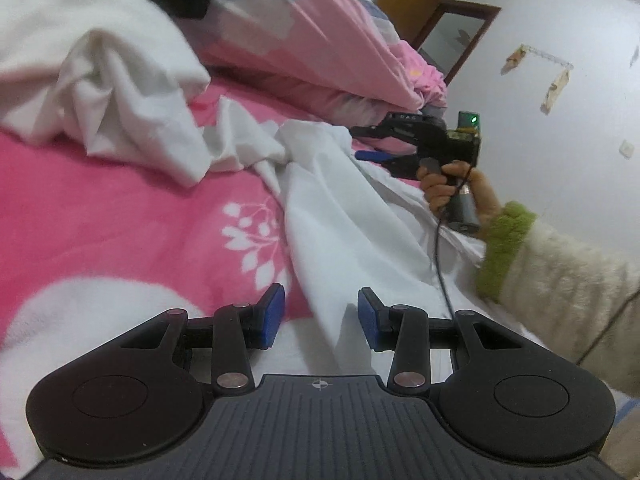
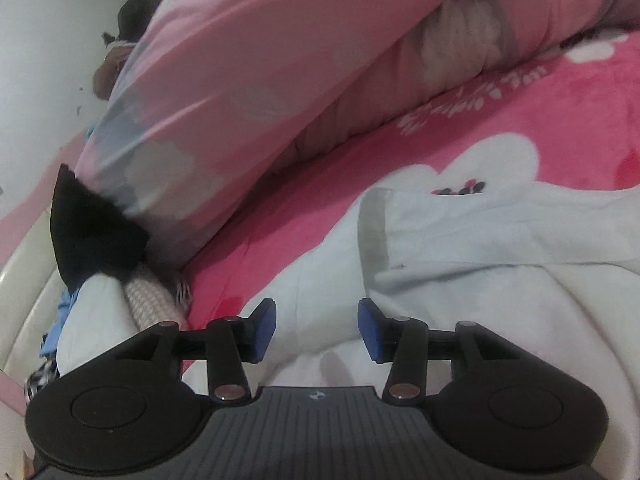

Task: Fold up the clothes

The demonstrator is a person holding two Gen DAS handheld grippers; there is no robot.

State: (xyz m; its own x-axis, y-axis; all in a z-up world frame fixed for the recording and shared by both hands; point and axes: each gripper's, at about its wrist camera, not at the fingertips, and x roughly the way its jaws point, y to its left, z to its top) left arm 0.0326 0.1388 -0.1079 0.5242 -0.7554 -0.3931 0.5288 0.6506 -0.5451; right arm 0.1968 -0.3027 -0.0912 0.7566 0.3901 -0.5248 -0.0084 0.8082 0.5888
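A white garment lies rumpled across a bright pink blanket printed with white flowers, its cloth bunched into a twisted ridge near the middle of the bed and spreading out toward the near edge. In the left wrist view, the left gripper hovers low over the near part of the garment, its blue-padded jaws apart; a fold of white cloth runs up between them, but the pads do not press on it. Farther off and to the right, a hand in a cream fleece sleeve with a green cuff holds the right gripper by its handle, the tool pointing left over the far part of the garment. Its jaws stand apart there as well, with nothing clamped between them. The right wrist view shows the same tool's blue pads parted above pale cloth, a flat folded band of the garment lying just beyond them. A bulky pink quilt with grey and white patches is heaped along the far side of the bed. A piece of black cloth sits at its left end. A white wall and a wooden cabinet stand beyond.
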